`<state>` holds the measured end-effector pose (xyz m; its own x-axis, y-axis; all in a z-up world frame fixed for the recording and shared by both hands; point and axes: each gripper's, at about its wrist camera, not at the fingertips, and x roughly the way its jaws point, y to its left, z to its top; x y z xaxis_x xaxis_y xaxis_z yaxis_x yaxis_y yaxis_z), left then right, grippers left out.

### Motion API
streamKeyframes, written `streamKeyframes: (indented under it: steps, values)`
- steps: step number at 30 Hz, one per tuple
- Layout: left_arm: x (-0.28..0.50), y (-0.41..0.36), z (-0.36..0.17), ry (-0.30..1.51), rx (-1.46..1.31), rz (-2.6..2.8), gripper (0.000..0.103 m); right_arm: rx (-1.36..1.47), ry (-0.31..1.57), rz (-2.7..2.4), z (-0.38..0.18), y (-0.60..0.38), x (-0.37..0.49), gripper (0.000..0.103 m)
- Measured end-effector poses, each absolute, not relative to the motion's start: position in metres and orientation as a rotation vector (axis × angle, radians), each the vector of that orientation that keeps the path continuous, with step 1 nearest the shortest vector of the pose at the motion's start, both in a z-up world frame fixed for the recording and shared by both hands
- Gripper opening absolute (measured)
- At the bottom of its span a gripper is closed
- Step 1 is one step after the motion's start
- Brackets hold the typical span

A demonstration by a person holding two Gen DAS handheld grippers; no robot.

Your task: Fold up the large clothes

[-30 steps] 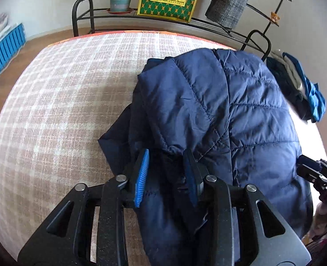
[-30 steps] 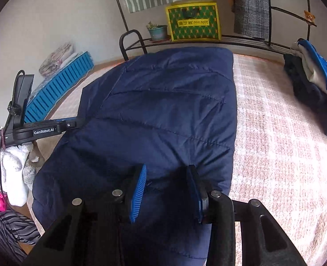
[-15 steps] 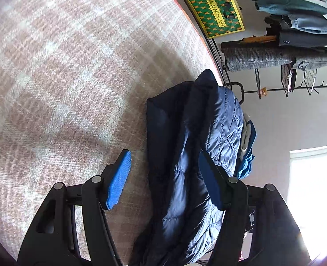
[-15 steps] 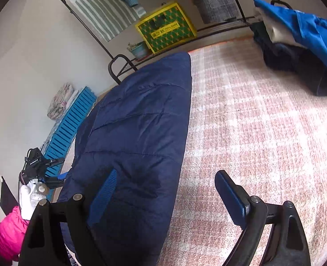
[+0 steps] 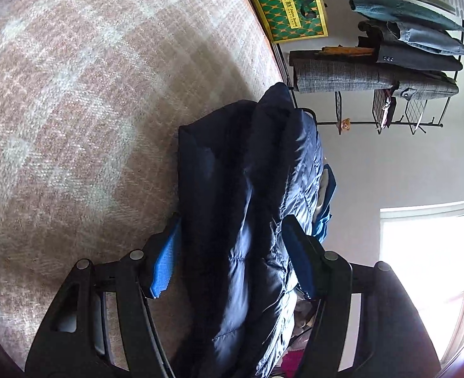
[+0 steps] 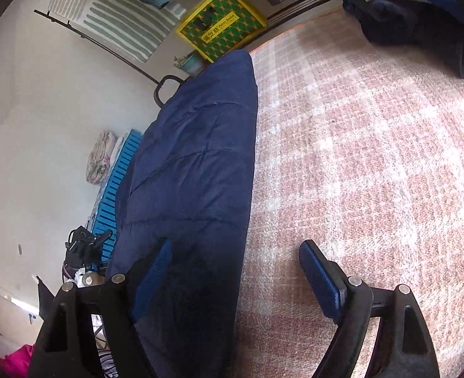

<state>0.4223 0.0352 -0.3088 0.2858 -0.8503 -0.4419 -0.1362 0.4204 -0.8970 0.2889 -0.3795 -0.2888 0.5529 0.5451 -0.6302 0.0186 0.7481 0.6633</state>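
Observation:
A navy quilted puffer jacket [image 5: 247, 189] lies folded on a pink-and-white plaid bed cover [image 5: 74, 94]. In the left wrist view the camera is rolled on its side. My left gripper [image 5: 232, 258] is open and straddles the jacket's near edge, with fabric between the blue pads but not clamped. In the right wrist view the jacket [image 6: 194, 163] lies as a long flat slab on the left. My right gripper [image 6: 235, 277] is open wide over the jacket's right edge; its left pad is above the fabric and its right pad above the bare cover [image 6: 373, 157].
A black metal rack [image 5: 373, 78] with folded clothes and a green-and-yellow box [image 5: 290, 4] stands beyond the bed. A pile of blue and dark clothes [image 6: 421, 9] lies on the bed's far right. A blue slatted crate [image 6: 115, 201] stands by the wall.
Both grippers opened from their grip on the jacket and rolled sideways. The left gripper has since narrowed a little around the jacket's edge. The jacket now lies folded flat.

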Motion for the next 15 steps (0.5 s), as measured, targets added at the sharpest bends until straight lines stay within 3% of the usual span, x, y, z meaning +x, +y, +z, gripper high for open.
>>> streamKeyframes:
  steps: [4, 9, 15]
  values:
    - [0.429, 0.028, -0.310, 1.187, -1.100, -0.676, 0.064, 0.725, 0.934, 0.395, -0.292, -0.378, 0.291, 0.095]
    - [0.436, 0.014, -0.307, 1.194, -1.066, -0.704, 0.064, 0.722, 0.928, 0.404, -0.292, -0.372, 0.296, 0.095]
    - [0.444, -0.006, -0.303, 1.224, -0.937, -0.668, 0.064, 0.734, 0.928, 0.399, -0.296, -0.367, 0.307, 0.083]
